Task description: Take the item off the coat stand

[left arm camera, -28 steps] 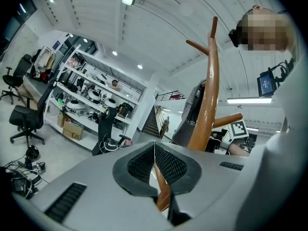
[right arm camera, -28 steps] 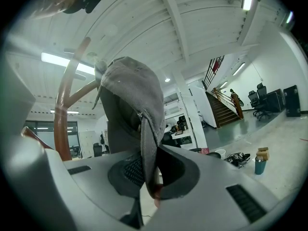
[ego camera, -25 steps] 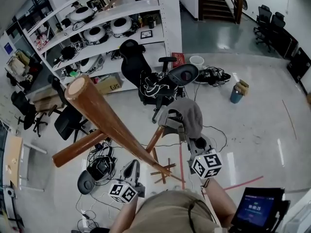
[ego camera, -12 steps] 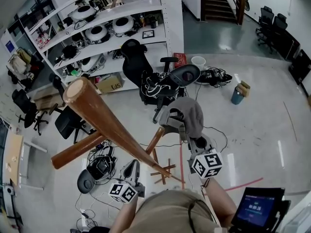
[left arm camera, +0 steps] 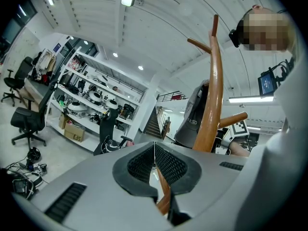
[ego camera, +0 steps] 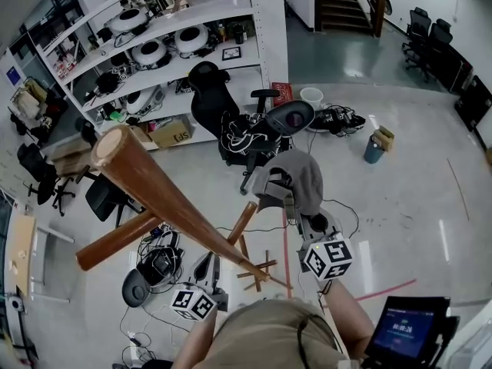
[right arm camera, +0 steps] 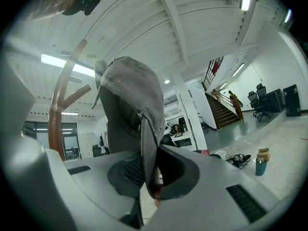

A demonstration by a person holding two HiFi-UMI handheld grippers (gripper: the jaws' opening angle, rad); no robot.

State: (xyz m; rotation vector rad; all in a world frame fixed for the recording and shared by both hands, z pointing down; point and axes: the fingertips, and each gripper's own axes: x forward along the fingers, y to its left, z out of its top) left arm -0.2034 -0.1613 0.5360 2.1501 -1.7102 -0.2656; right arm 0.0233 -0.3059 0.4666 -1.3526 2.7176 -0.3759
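Step in hand: grip taken, lift-off not yet made.

1. Left tongs [ego camera: 208, 261] – lower centre of the head view, beside the foot of the stand. Pads are pressed together with nothing between them; idle.
2. Right tongs [ego camera: 300, 215] – lower centre-right, pointing level. Clamped narrow on the brim edge of the cap: in the right gripper view the grey cloth runs straight down between the pads [right arm camera: 126, 171].
3. Cap [ego camera: 297, 180] – grey, soft, the task's item. Centre of the head view, apparently hung over the tip of a peg [ego camera: 243, 223] and filling the middle of the right gripper view.
4. Stand [ego camera: 157, 194] – brown wooden pole slanting from left of centre down to lower centre, with several pegs.
5. Beyond, on the floor [ego camera: 415, 167]: a black chair [ego camera: 214, 98] at upper centre, white shelves [ego camera: 177, 48] at upper left, stairs [ego camera: 338, 2] at top right.

Next move, as judged: raise the cap clear of the peg tip, then draw it away from the pole. The cloth may snag if pulled sideways first.
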